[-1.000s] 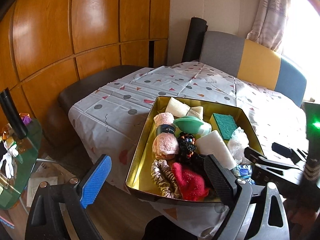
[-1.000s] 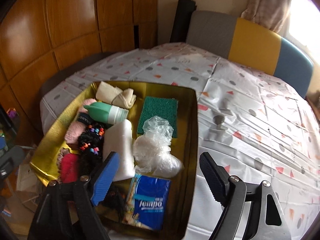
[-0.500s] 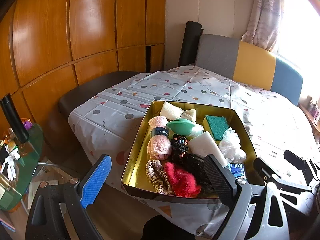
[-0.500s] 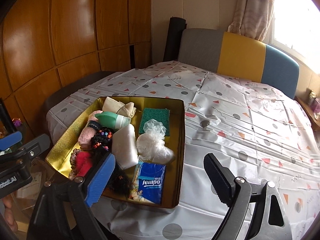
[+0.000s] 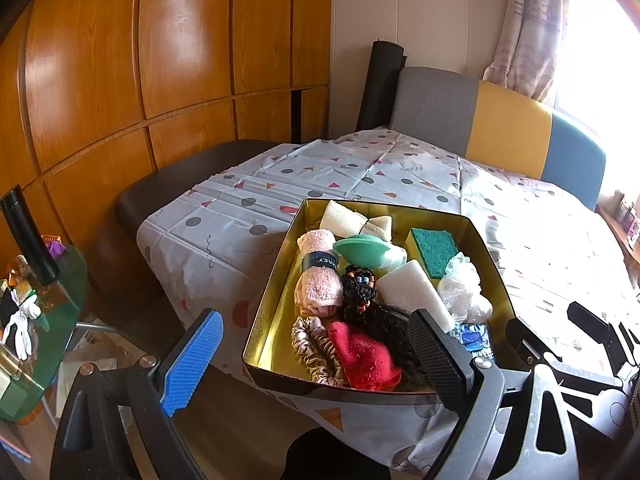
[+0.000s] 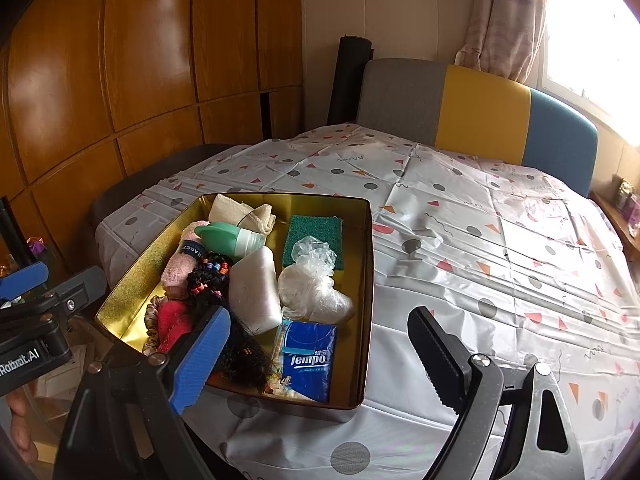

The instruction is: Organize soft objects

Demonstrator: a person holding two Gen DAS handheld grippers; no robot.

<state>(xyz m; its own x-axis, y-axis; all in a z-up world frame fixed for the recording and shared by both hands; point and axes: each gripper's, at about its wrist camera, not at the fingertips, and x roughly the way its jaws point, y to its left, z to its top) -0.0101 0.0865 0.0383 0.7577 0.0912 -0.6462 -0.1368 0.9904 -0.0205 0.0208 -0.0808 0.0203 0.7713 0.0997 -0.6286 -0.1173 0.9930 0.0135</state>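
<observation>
Looking into the gold tin (image 6: 366, 280) at the near left corner of the table, we find the soft things packed close: a rolled pink towel (image 5: 320, 284) with a dark band, a red cloth (image 5: 366, 356) and a satin scrunchie (image 5: 310, 340) at the near end, a beaded black hairpiece (image 6: 212, 276) down the middle, a white sponge block (image 6: 254, 290), a green scouring pad (image 6: 314, 232), a crumpled clear bag (image 6: 310, 284) and a blue tissue pack (image 6: 308, 360) along the right wall.

We judge all of them light and yielding. The towel should take a squeeze across its banded middle; the sponge block wants a grip across its narrow sides; the bag is slippery and would bunch, so pinch a fold. The hairpiece may snag its neighbours.

The tin rests on a spotted tablecloth (image 6: 480, 240), bare to the right and far side.

Our right gripper (image 6: 316, 360) hangs spread wide above the tin's near edge with nothing between its pads. Our left gripper (image 5: 316, 360) also gapes, empty, off the near left corner.
</observation>
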